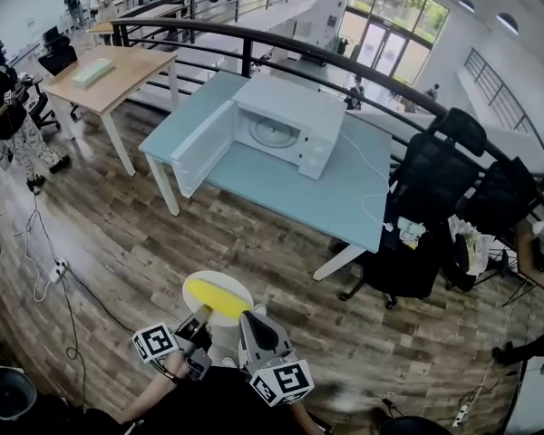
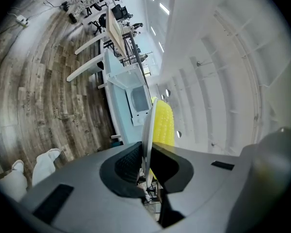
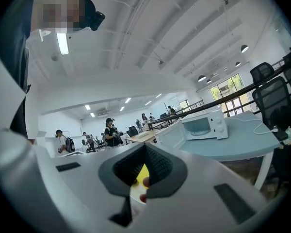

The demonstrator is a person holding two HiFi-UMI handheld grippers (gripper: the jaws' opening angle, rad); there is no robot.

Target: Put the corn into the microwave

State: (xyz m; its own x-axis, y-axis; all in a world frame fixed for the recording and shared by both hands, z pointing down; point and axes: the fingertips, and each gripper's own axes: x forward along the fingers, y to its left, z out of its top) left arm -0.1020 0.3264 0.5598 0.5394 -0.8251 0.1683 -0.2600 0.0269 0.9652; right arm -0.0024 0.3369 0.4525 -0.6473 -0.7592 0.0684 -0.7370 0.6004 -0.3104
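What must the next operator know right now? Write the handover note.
Left hand-held gripper: shut on the rim of the plate, with the corn lying on it.
Right hand-held gripper: jaws together, nothing between them, close beside the plate.
Microwave: on the blue table, door open, some way ahead.
Done: plate with corn is in the grip.
Left: carry it over and set it inside.
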